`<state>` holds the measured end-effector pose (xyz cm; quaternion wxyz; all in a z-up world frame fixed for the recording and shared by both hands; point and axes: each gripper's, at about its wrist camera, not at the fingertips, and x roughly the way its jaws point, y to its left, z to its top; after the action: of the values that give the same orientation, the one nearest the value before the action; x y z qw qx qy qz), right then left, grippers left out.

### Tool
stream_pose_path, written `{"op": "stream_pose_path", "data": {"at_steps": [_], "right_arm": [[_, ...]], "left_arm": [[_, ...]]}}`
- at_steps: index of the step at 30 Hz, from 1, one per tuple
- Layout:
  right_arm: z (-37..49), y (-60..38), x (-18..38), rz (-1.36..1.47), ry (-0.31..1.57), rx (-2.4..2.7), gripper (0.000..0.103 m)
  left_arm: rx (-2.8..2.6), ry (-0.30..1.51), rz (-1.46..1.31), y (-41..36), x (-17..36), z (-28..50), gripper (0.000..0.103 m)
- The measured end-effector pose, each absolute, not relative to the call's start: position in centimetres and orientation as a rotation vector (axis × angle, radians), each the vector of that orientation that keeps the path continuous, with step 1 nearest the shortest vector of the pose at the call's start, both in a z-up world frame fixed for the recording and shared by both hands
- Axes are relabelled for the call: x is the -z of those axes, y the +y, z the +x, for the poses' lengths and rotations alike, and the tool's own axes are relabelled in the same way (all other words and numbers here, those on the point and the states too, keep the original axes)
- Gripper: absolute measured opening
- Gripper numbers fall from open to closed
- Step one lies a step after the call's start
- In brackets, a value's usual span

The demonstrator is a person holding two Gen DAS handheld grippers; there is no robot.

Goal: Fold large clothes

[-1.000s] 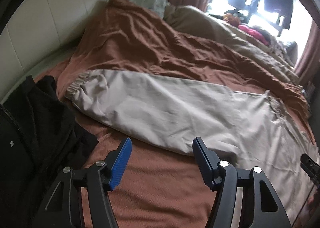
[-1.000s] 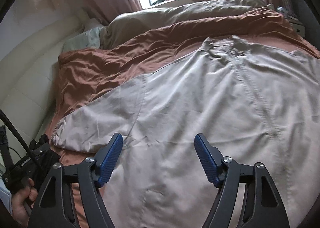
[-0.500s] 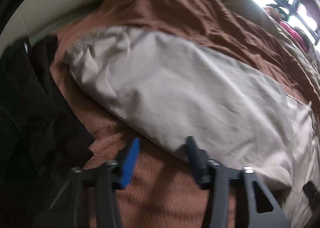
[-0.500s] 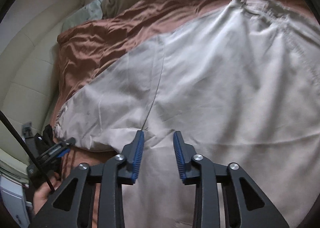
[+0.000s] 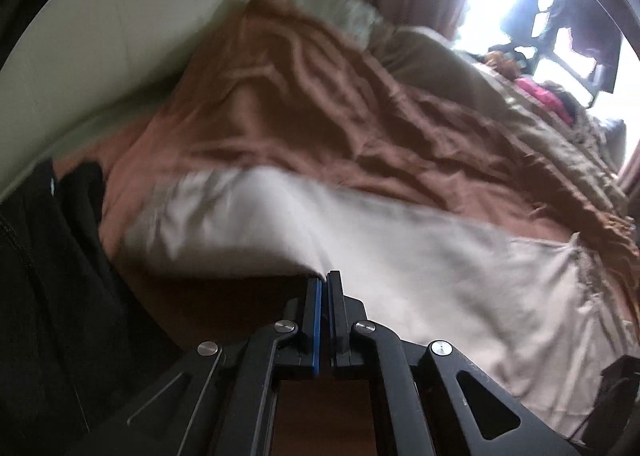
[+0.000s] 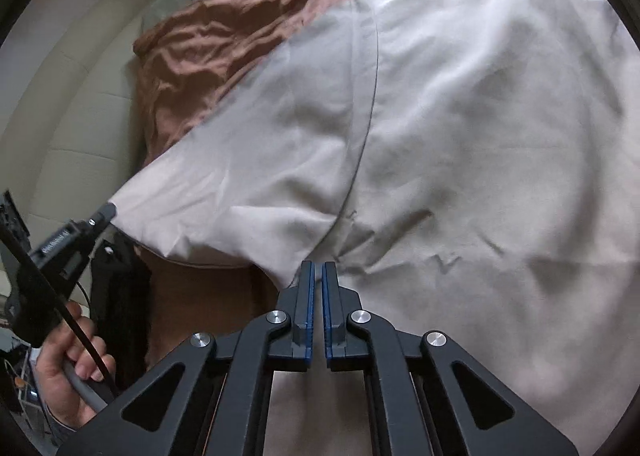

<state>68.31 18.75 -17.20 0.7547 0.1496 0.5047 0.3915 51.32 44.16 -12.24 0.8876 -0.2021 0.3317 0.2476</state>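
Now my left tongs [image 5: 323, 276] and right tongs [image 6: 318, 266] have just closed, each pinching the near edge of the beige garment [image 6: 460, 128] spread ahead across the brown bed [image 5: 288, 104].

We see a plain pale beige garment [image 6: 460, 136] lying on a rust-brown quilt [image 5: 320, 104], whose crumpled cloth bears no pattern. Beyond the quilt a dull olive-tan blanket [image 5: 500, 96] runs toward the window, with a bright pink bundle [image 5: 540, 94] past it. Left of the quilt lies black clothing [image 5: 48, 276], and behind it stands a cream headboard [image 5: 100, 36]. Our black grippers [image 6: 317, 270] carry blue pads [image 6: 308, 304].
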Motion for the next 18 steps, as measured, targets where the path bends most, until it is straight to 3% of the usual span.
{"op": "stream_pose_path", "data": {"at_steps": [5, 6, 7, 9, 18], "right_arm": [[68.3, 15.8, 15.2, 0.353, 1.04, -0.817, 0.006], [68.3, 15.3, 15.0, 0.361, 1.034, -0.811, 0.022], [68.2, 14.4, 14.8, 0.379, 1.023, -0.804, 0.048], [68.0, 13.1, 14.5, 0.407, 0.995, -0.783, 0.068], [65.3, 6.0, 12.2, 0.463, 0.897, -0.651, 0.068]], "left_arm": [[-0.428, 0.627, -0.36, 41.0, 7.9, 52.0, 0.002], [-0.408, 0.616, -0.349, 40.2, 7.1, 52.2, 0.002], [-0.386, 0.606, -0.34, 39.4, 6.2, 52.3, 0.002], [-0.349, 0.597, -0.323, 37.8, 5.1, 52.9, 0.002], [-0.179, 0.589, -0.252, 30.8, 1.6, 54.0, 0.002]]}}
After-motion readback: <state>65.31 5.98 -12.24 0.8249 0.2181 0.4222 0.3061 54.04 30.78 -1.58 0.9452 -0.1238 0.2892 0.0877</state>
